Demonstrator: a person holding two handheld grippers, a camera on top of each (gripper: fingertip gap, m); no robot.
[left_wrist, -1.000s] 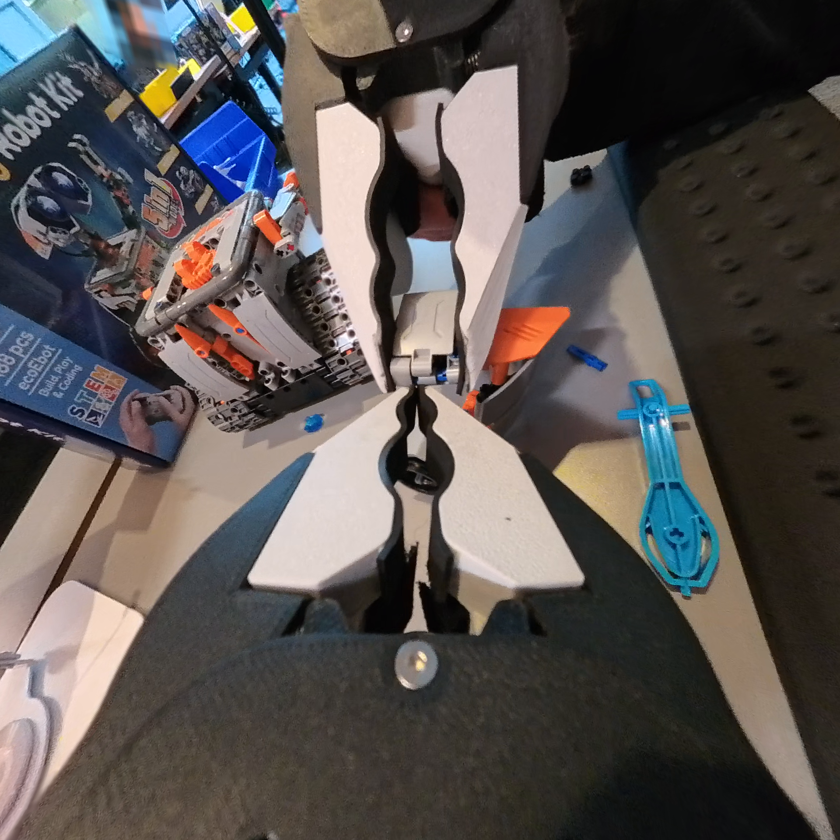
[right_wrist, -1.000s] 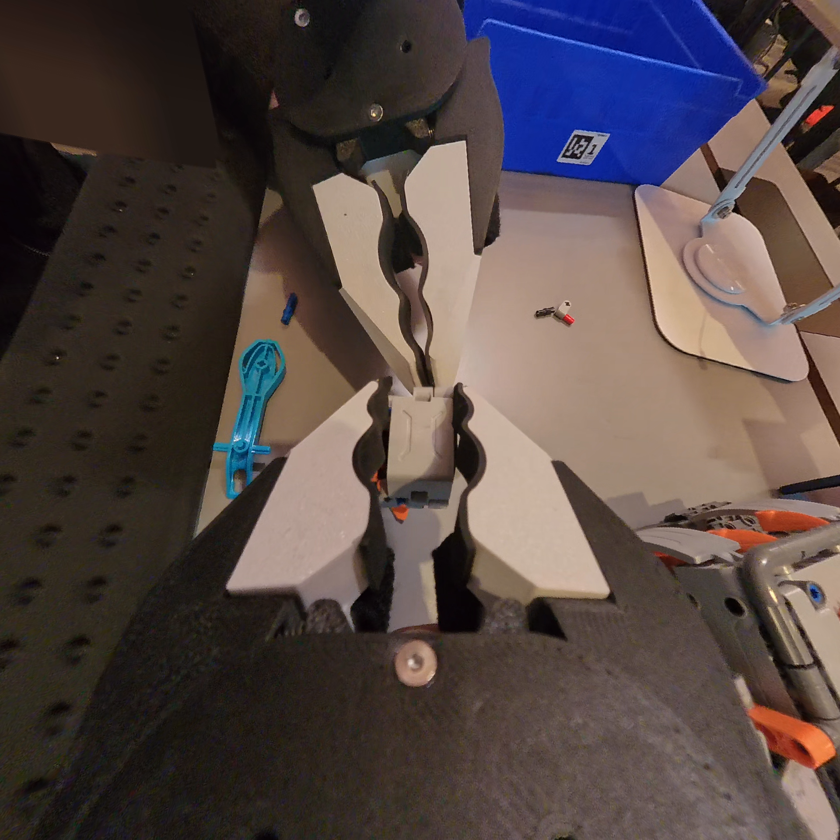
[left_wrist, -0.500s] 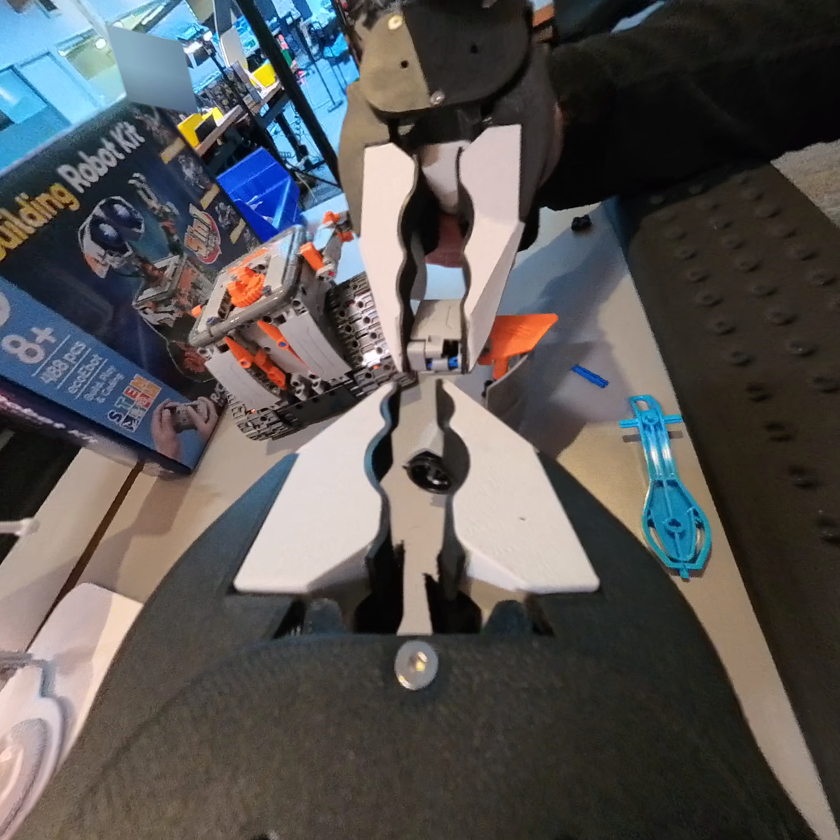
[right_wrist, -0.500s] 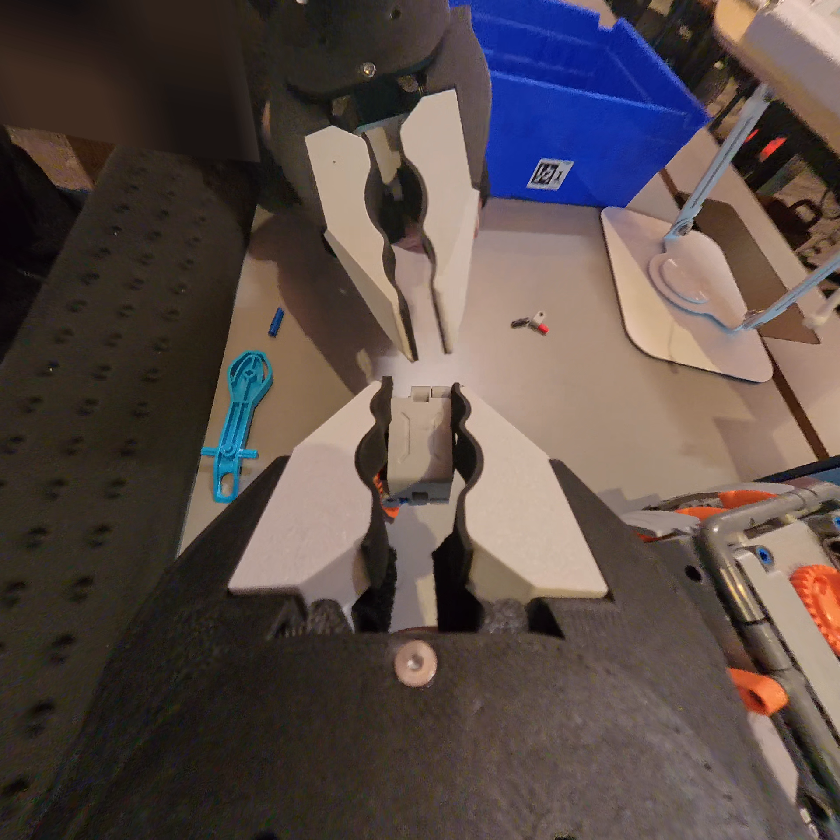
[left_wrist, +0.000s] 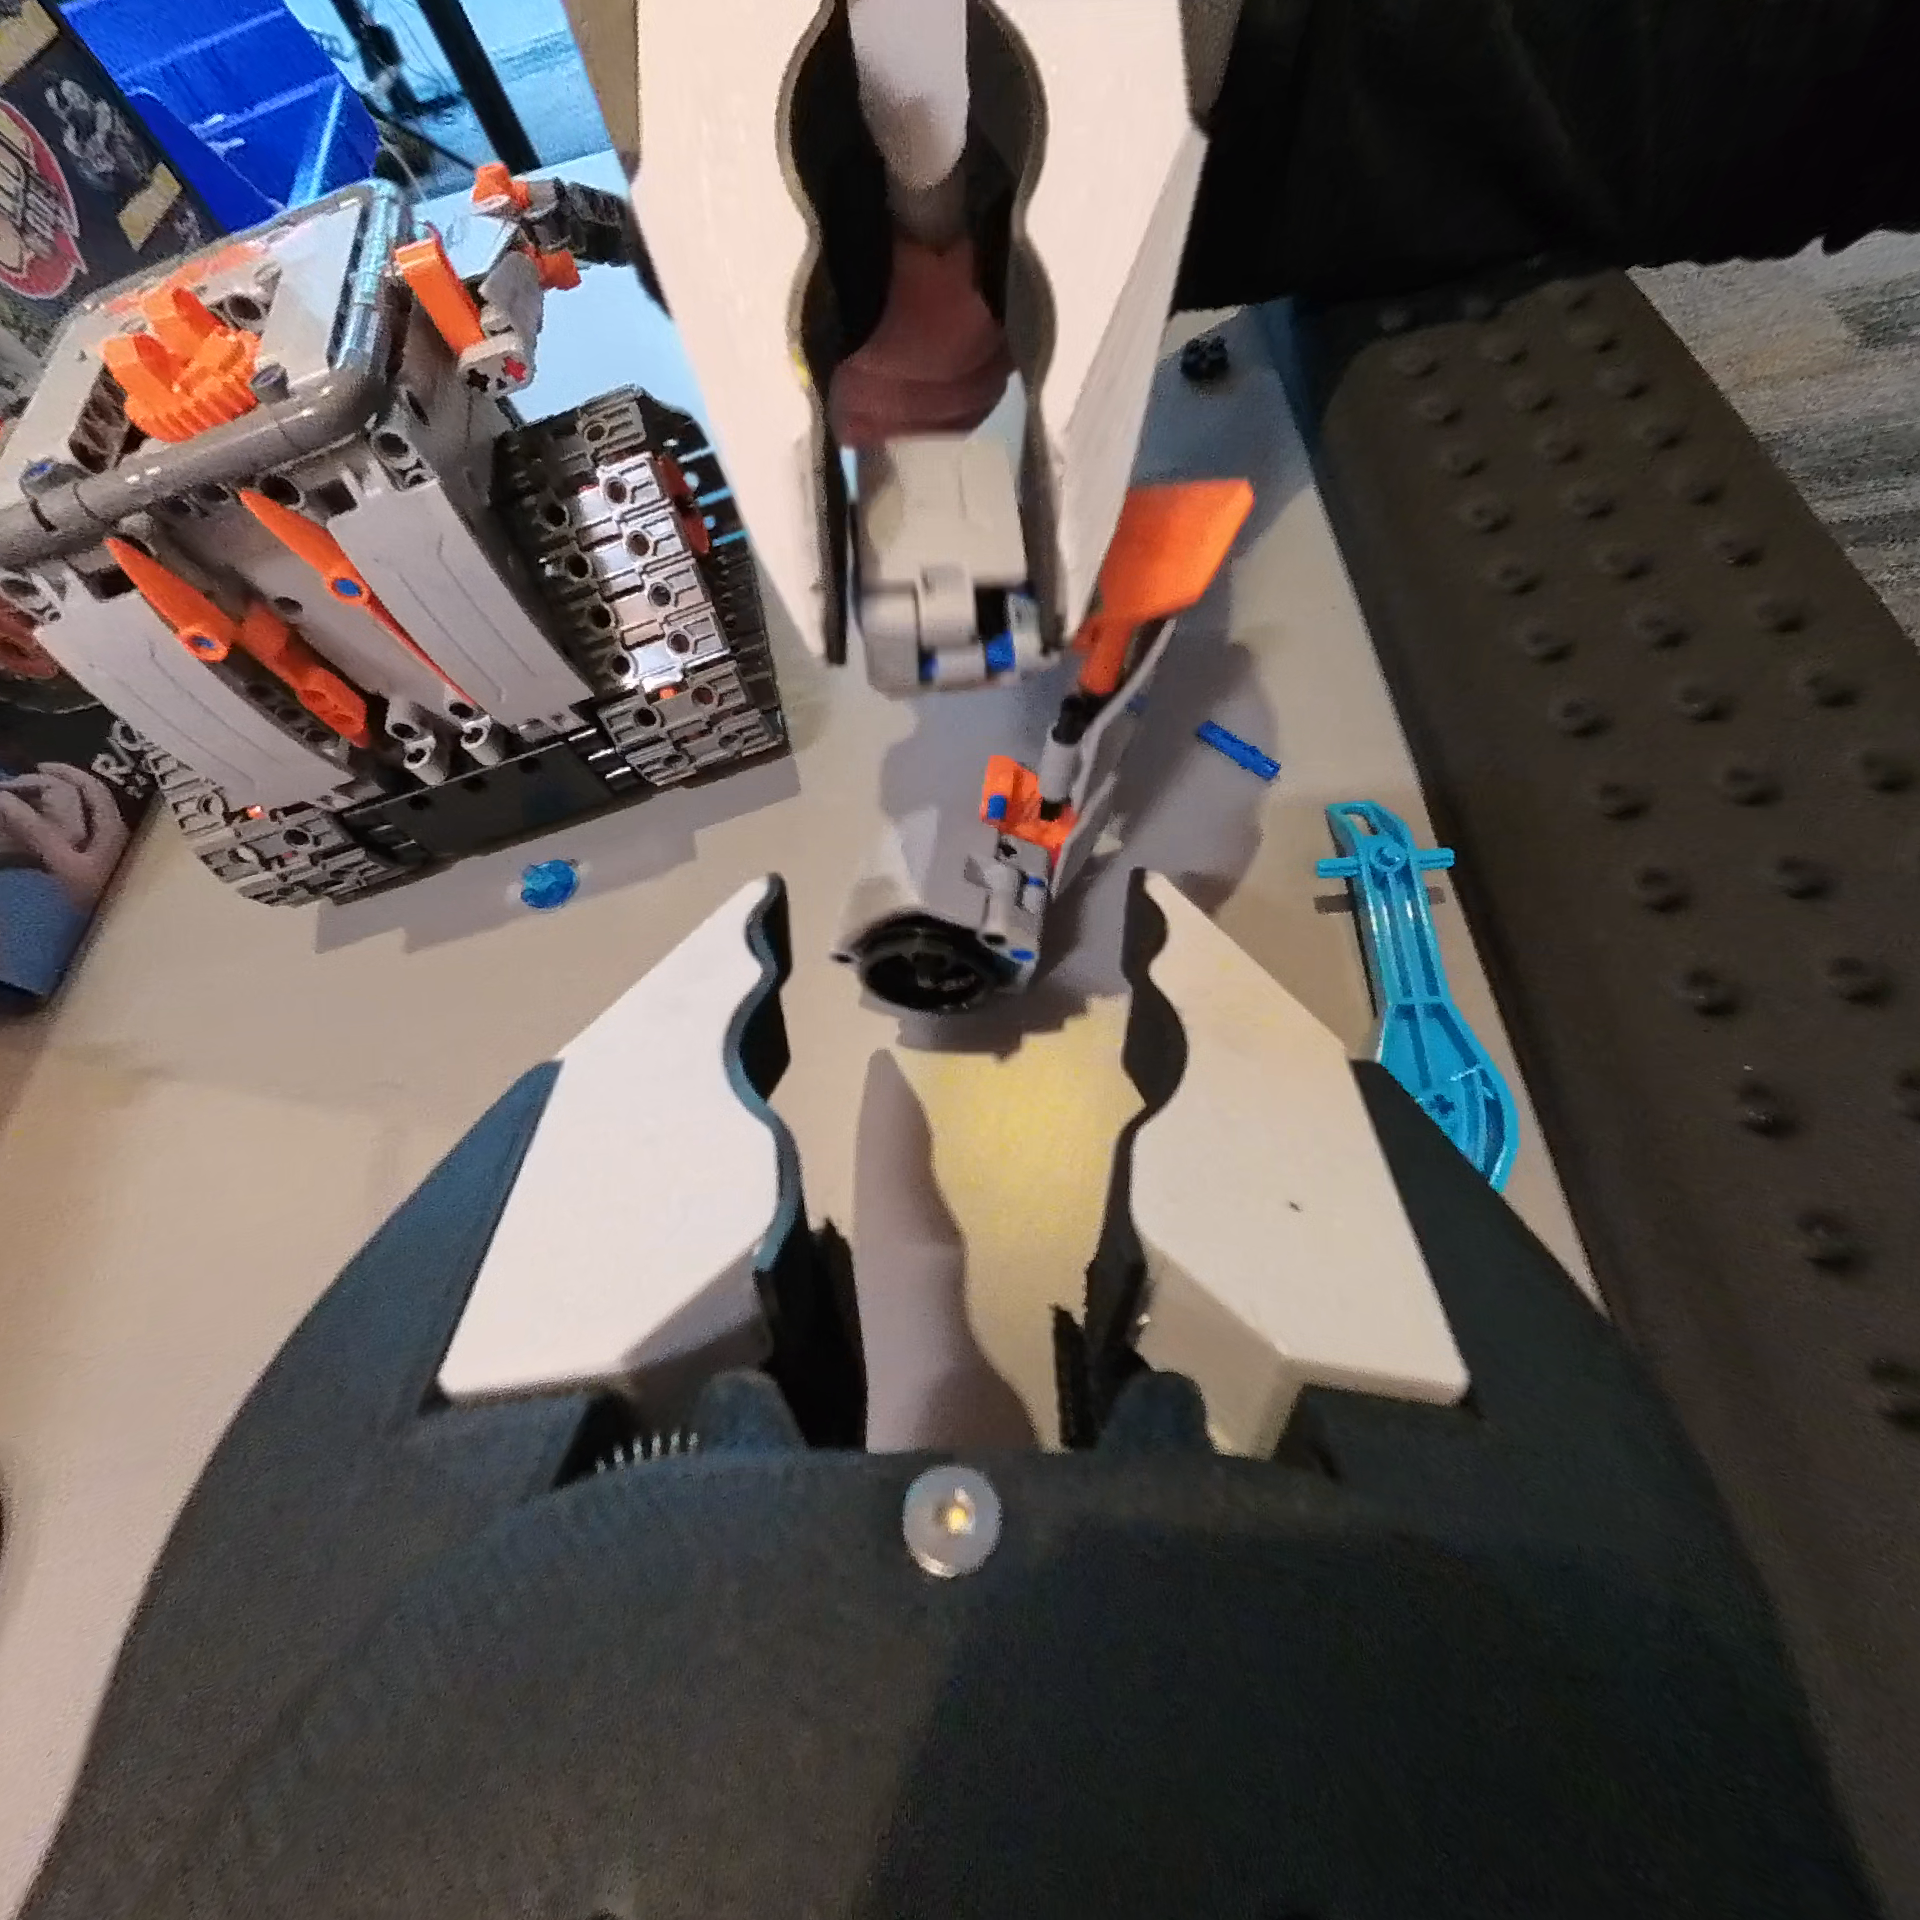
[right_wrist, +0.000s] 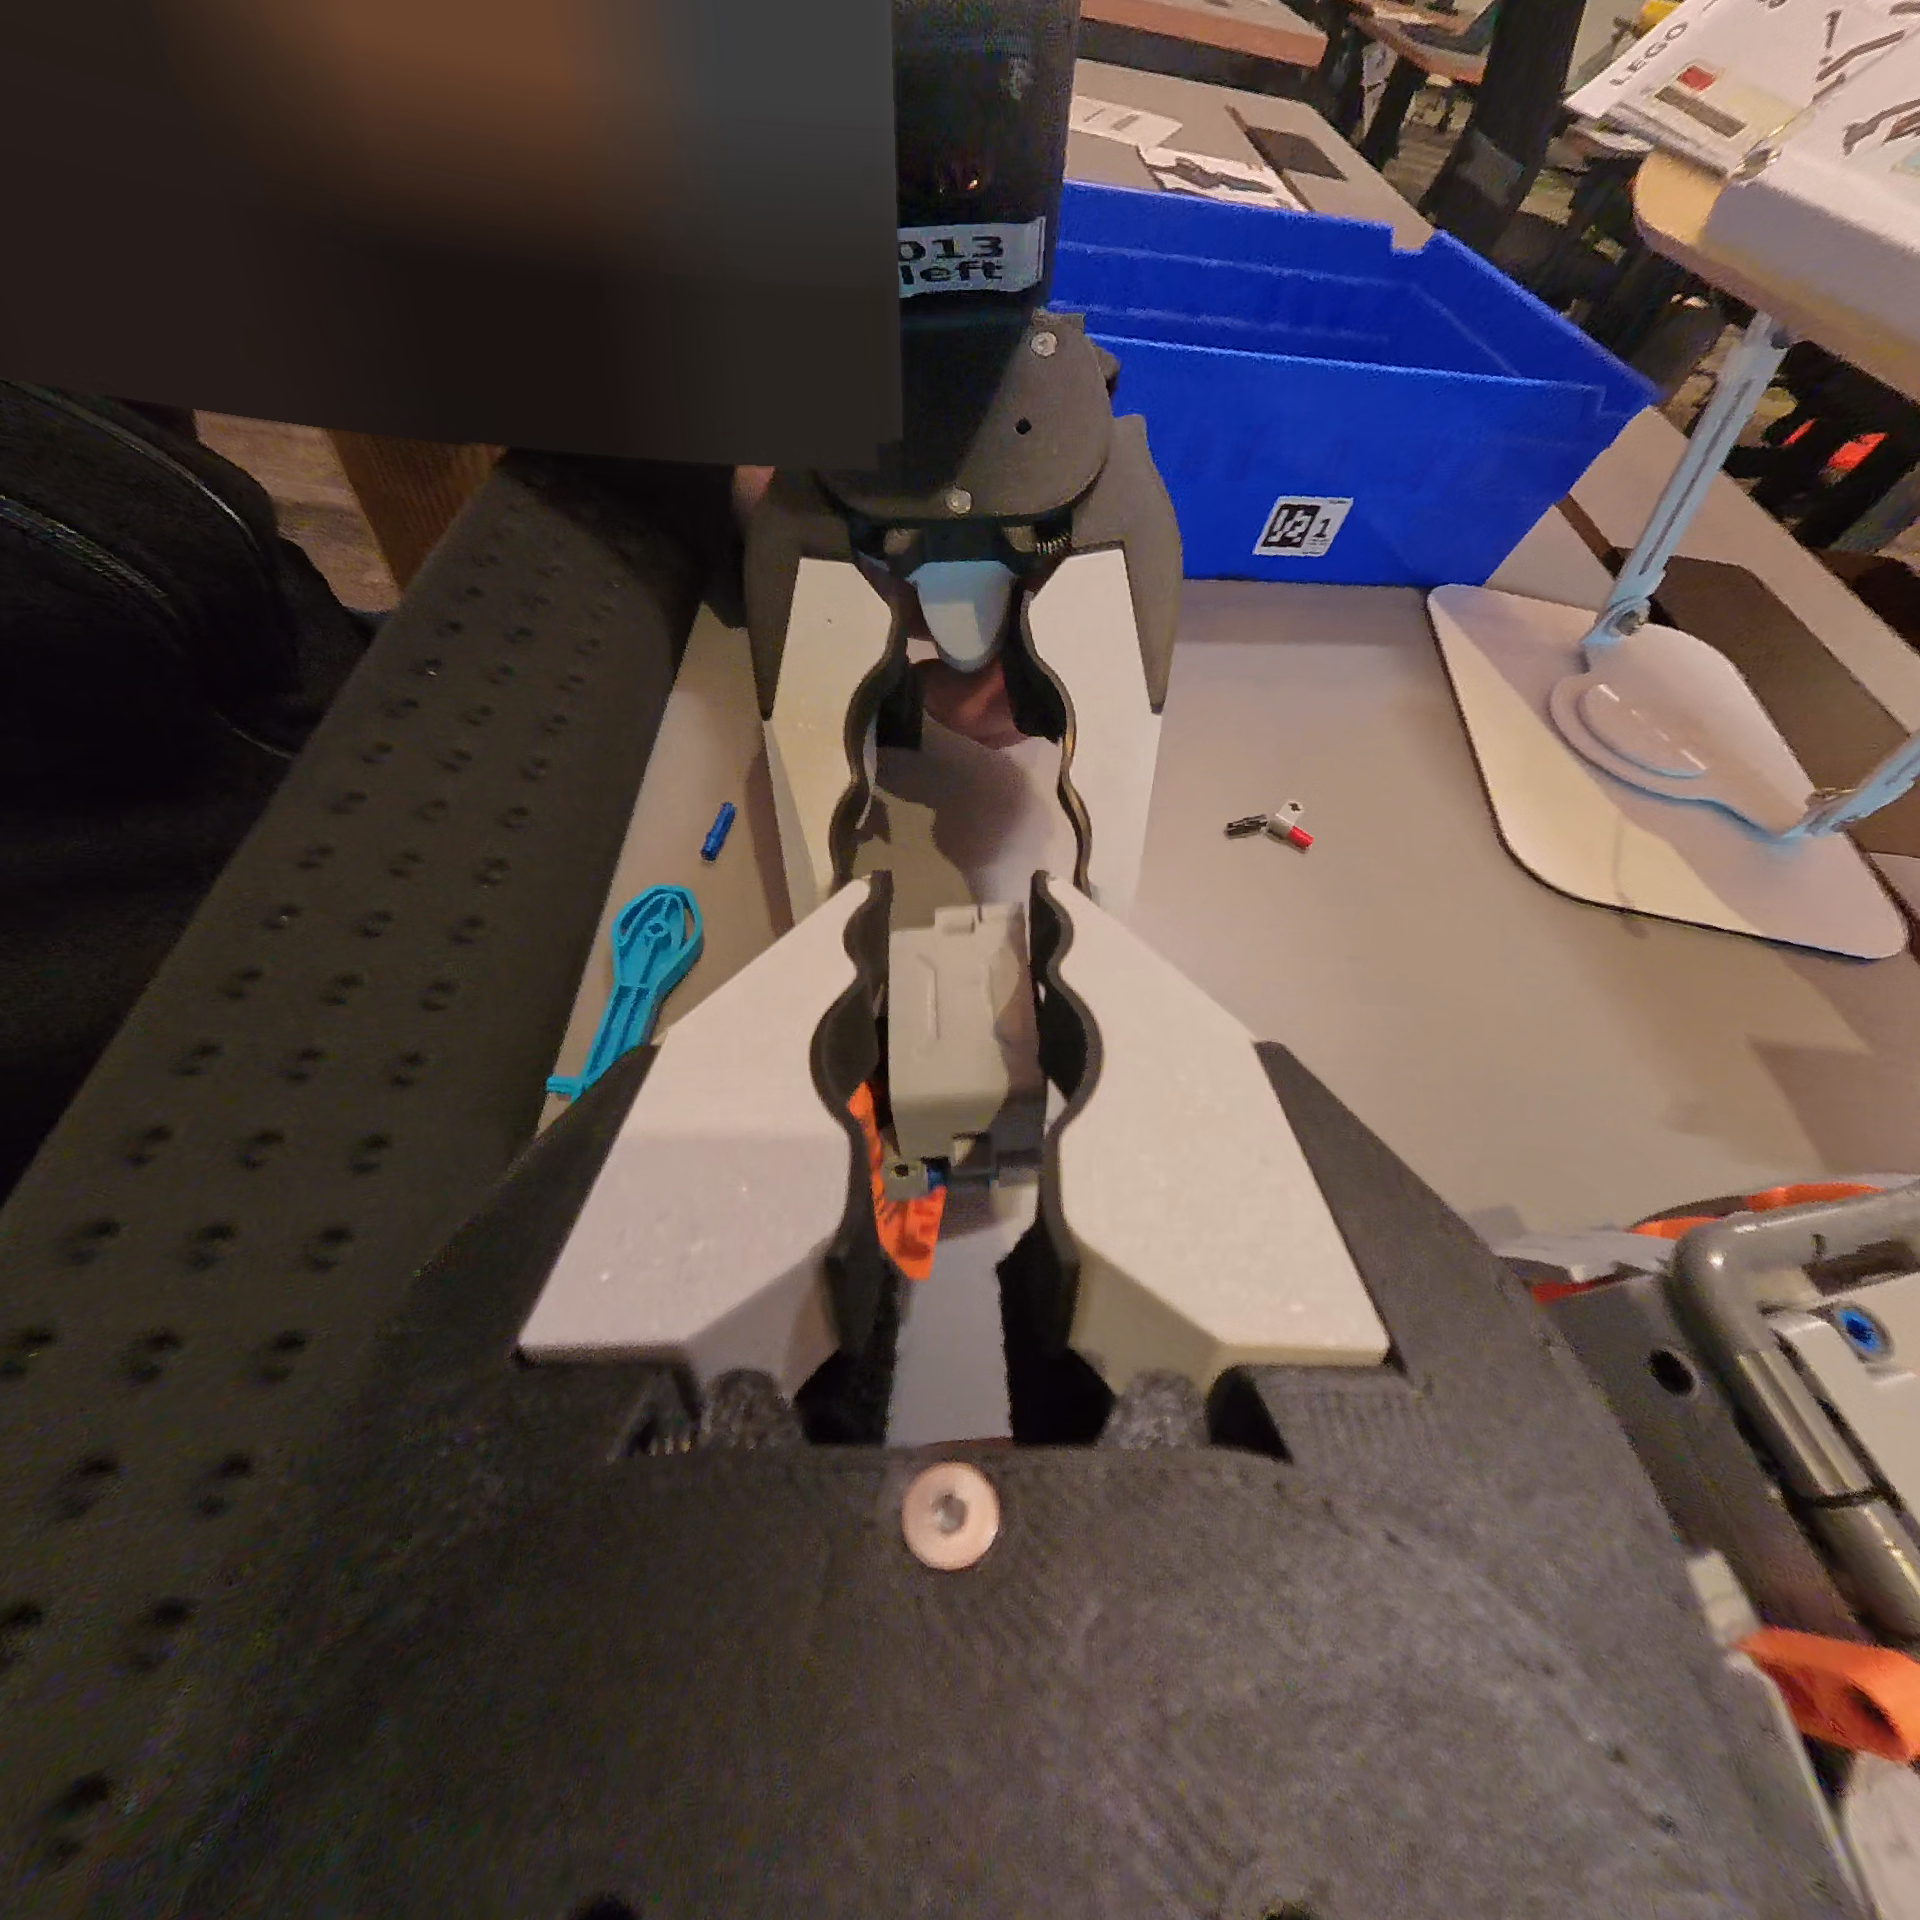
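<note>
The left gripper has its jaws spread wide and holds nothing; just ahead at 12 o'clock a grey and orange brick assembly lies on the table. The right gripper grips a grey block piece between narrow jaws. At 10 o'clock in the left wrist view stands a tracked brick robot; at 2 o'clock lies a blue plastic tool.

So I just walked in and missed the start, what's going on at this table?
A person is working two handheld claws over a grey table. The right claw is clamped on a grey brick assembly with orange parts hanging below. The left claw is open and empty, facing it. A tracked brick robot sits beside them, and a light-blue plastic tool lies near the black mat.
</note>
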